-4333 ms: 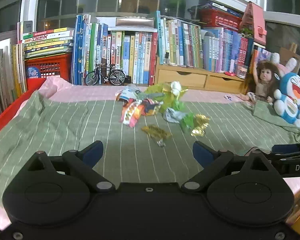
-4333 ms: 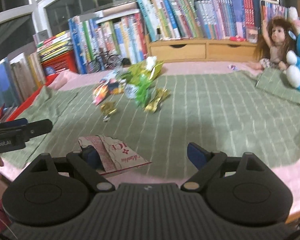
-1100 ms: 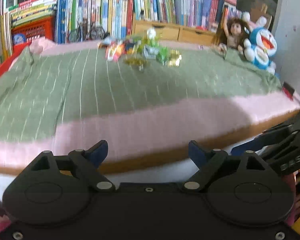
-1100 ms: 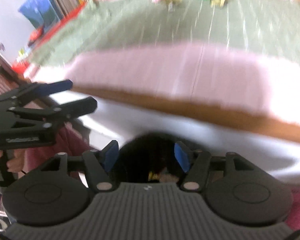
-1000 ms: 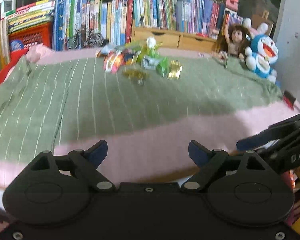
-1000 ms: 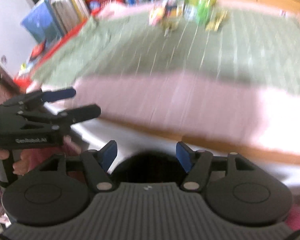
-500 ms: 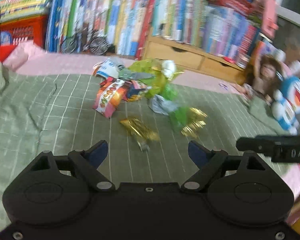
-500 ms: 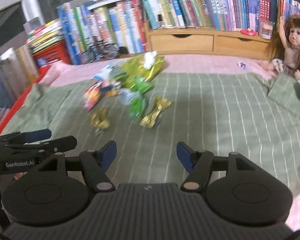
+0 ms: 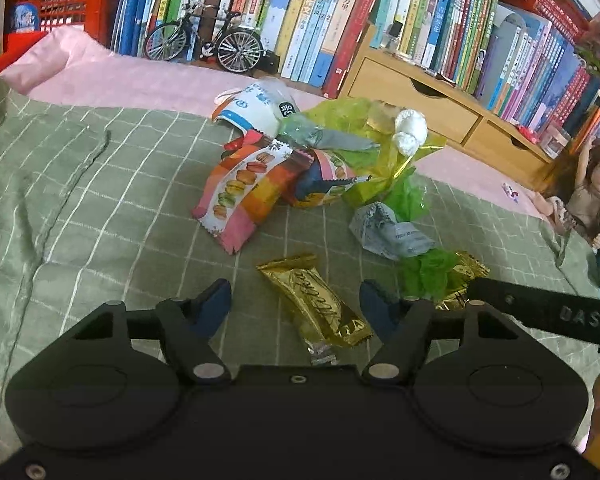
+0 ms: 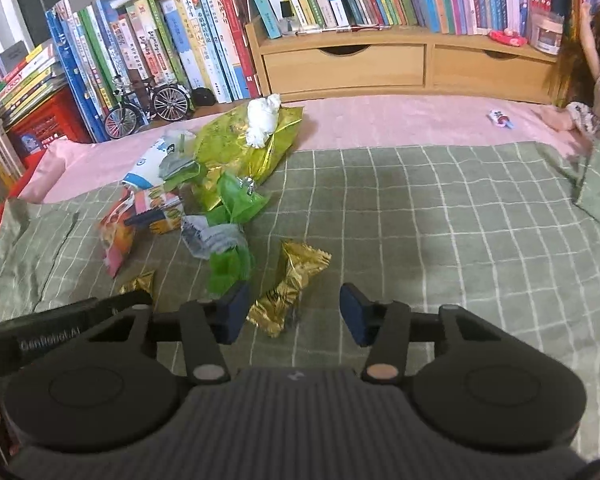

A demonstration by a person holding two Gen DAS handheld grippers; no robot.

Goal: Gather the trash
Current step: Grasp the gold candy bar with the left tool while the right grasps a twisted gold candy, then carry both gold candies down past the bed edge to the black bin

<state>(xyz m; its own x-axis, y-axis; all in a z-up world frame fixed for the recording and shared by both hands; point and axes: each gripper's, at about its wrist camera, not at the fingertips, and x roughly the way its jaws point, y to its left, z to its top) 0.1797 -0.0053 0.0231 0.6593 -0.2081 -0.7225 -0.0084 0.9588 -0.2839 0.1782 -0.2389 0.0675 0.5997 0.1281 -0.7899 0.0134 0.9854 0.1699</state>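
A heap of trash lies on the green checked blanket [image 9: 80,216]: a macaron wrapper [image 9: 240,188], a yellow-green bag [image 9: 364,148] with a white tissue ball [image 9: 410,130], a grey crumpled wrapper [image 9: 388,232] and green cellophane [image 9: 428,272]. My left gripper [image 9: 296,304] straddles a gold wrapper [image 9: 316,304]; its jaws are closing and the pads stand clear of it. My right gripper [image 10: 292,312] hovers over a second gold wrapper [image 10: 288,288], which lies near its left pad [image 10: 236,308]; its jaws are closing too, without pressing it.
Rows of books [image 9: 340,20], a model bicycle [image 9: 204,40] and a wooden drawer unit [image 10: 380,64] line the back. A doll [image 9: 588,196] sits at the right, a red crate [image 9: 56,4] at the left. A small candy [image 10: 500,118] lies on the pink sheet.
Both grippers have come forward from the bed's edge to the trash heap and dropped toward it. Their jaws have narrowed around the two gold wrappers.
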